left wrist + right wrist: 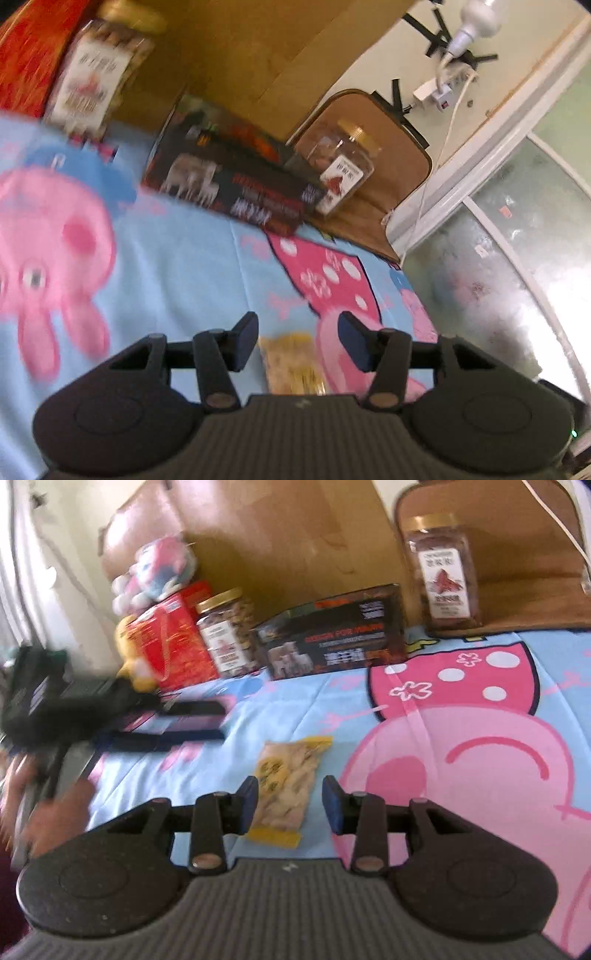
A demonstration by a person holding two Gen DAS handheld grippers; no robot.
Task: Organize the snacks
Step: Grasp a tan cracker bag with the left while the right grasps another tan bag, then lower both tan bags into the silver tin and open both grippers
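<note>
A small yellow snack packet (286, 788) lies flat on the blue cartoon sheet (332, 709), just ahead of my open right gripper (290, 795); its near end lies between the fingers. In the left wrist view the same packet (293, 363) lies below my open left gripper (297, 334). The left gripper (201, 722) also shows in the right wrist view, blurred, left of the packet. At the back stand a dark box (334, 631), a gold-lidded jar (229, 635), a second jar (443, 572) and a red box (168, 642).
A cardboard panel (277, 535) and a brown case (517, 554) stand behind the snacks. A plush toy (159, 572) sits on the red box. In the left wrist view a power strip with a white cable (439, 88) hangs on the wall, and a glass door (517, 258) stands right.
</note>
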